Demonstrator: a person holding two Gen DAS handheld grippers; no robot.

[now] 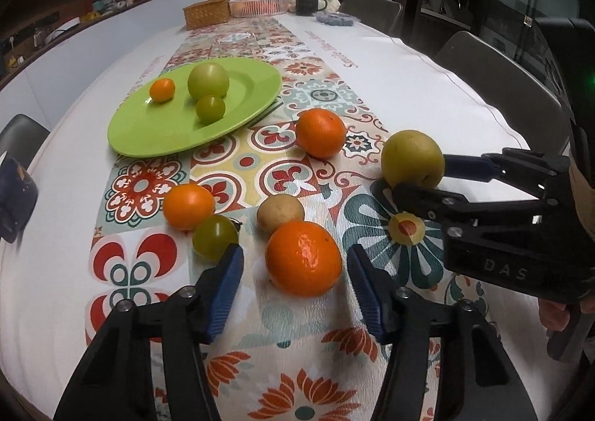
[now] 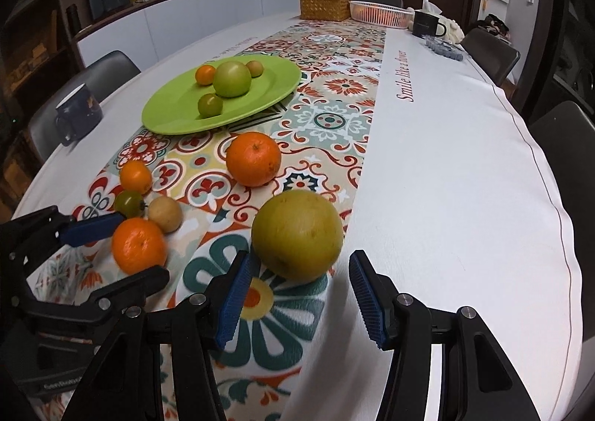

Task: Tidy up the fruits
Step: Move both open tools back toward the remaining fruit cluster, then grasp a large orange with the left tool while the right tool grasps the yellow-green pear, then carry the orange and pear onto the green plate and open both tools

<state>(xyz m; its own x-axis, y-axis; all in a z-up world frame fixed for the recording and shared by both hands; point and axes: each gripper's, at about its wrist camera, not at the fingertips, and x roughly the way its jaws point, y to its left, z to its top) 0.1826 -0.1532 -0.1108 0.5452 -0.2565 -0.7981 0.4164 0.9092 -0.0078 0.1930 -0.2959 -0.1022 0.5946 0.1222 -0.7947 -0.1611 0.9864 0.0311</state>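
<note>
Orange between spread left fingers; pear between spread right fingers

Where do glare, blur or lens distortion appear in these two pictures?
Left wrist view: a white glare spot sits on the nearest orange, and the dark mug at the left edge is smeared. Right wrist view: the table edge bows into a curve, the corners are black, and the far counter is dim.

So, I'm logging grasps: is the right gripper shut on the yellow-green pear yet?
Open. The right gripper has its blue pads spread either side of the yellow-green pear, which rests on the tablecloth.
</note>
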